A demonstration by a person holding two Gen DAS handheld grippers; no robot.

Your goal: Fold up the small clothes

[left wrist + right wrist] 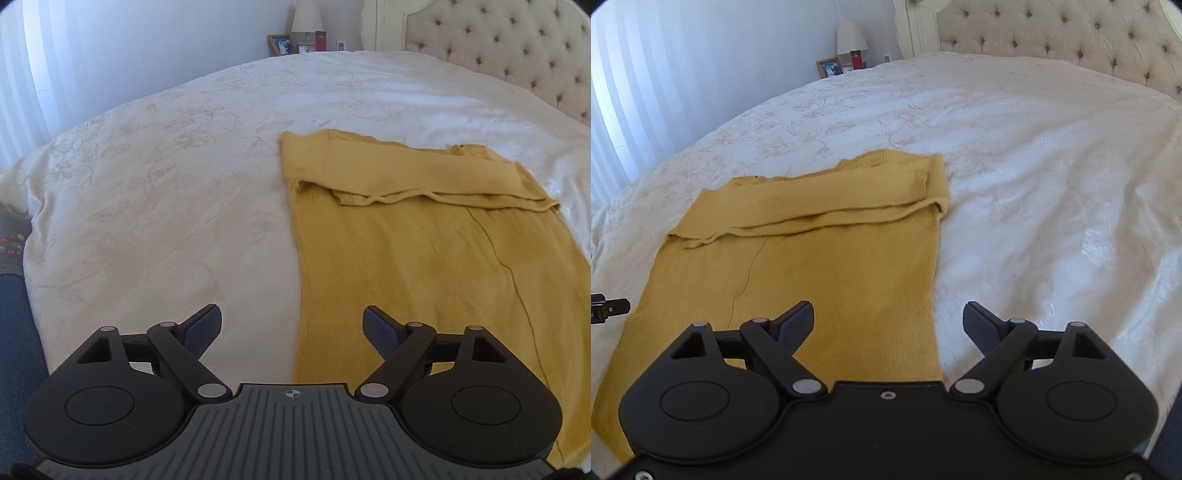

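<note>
The left black two-finger tongs [291,328] hang with jaws spread wide and nothing between them, above the near left edge of a mustard-yellow knit garment [424,251]. It lies flat on the white floral-embroidered bed cover [166,192], its far end folded back toward the camera. A cream tufted headboard [517,48] rises at the far right.

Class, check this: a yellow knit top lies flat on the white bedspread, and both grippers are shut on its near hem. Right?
Not quite. The yellow knit top does lie on the white bedspread, but both wrist views show the left gripper and right gripper open, holding nothing.
</note>
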